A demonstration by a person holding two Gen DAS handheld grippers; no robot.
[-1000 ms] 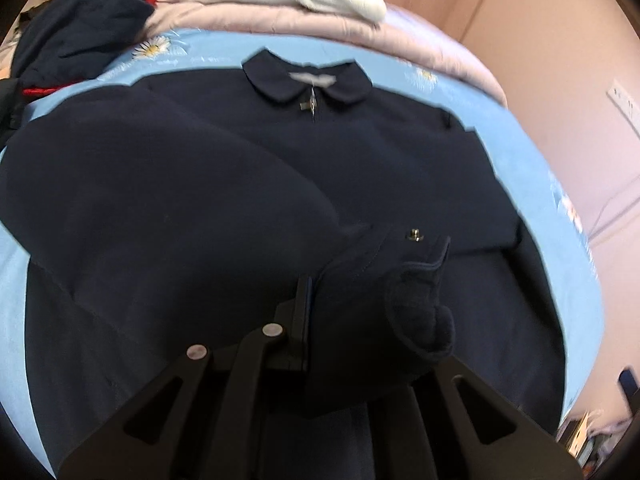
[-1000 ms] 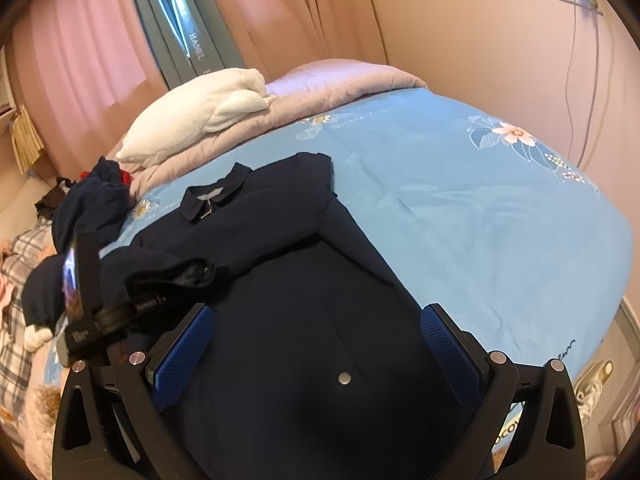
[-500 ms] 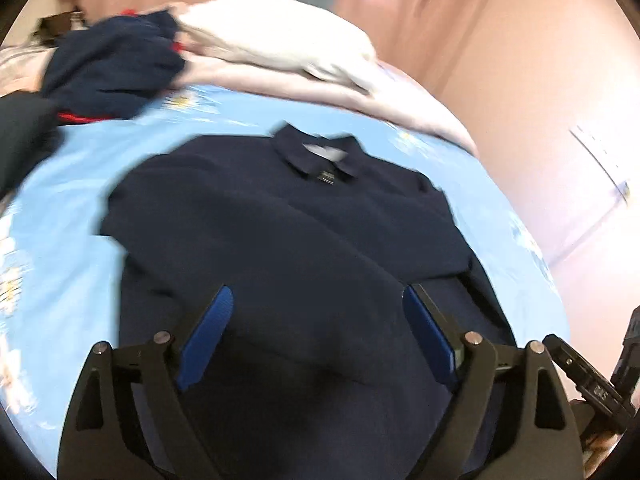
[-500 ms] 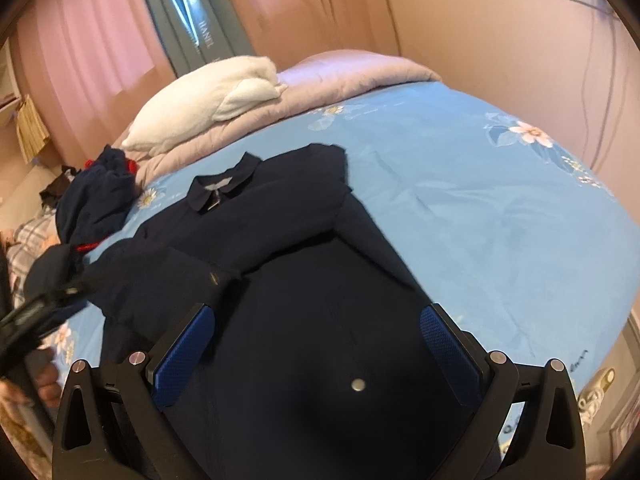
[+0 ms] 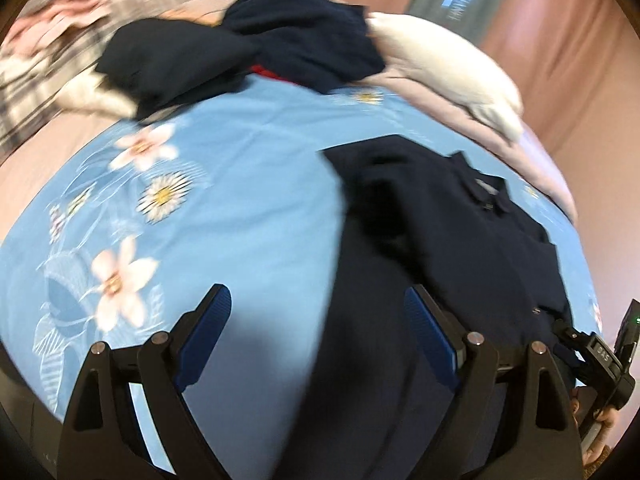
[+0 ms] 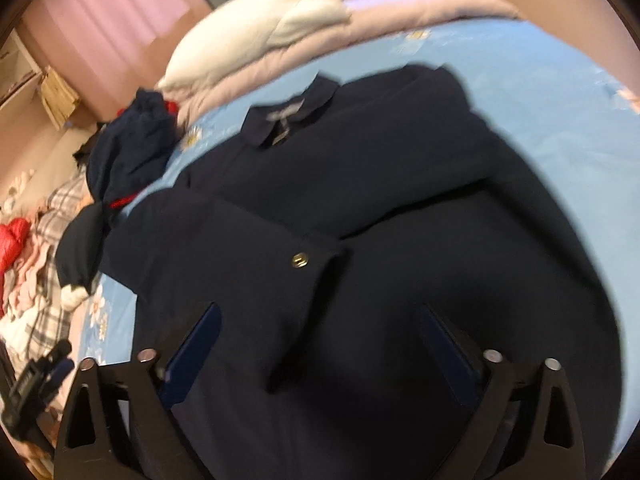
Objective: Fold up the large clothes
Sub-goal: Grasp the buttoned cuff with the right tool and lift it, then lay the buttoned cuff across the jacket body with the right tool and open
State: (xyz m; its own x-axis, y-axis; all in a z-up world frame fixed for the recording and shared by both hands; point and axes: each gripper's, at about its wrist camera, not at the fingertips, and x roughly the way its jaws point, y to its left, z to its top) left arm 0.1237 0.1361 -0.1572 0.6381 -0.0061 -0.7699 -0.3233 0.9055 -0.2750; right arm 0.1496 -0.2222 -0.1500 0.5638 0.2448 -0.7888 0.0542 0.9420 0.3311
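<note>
A dark navy jacket lies flat on the blue flowered bedspread, collar toward the pillows. Its left sleeve lies folded across the chest, the cuff with a brass snap on top. In the left wrist view the jacket fills the right half. My left gripper is open and empty, above the jacket's left edge and bare bedspread. My right gripper is open and empty, low over the jacket's lower front, just below the folded cuff.
A white pillow and pink quilt lie at the bed's head. A pile of dark clothes sits at the far left corner, with plaid and red laundry beyond. Pink walls and curtains surround the bed.
My left gripper let go of the sleeve cuff, opened, and swung left toward the jacket's left edge. My right gripper dropped closer over the jacket's lower front.
</note>
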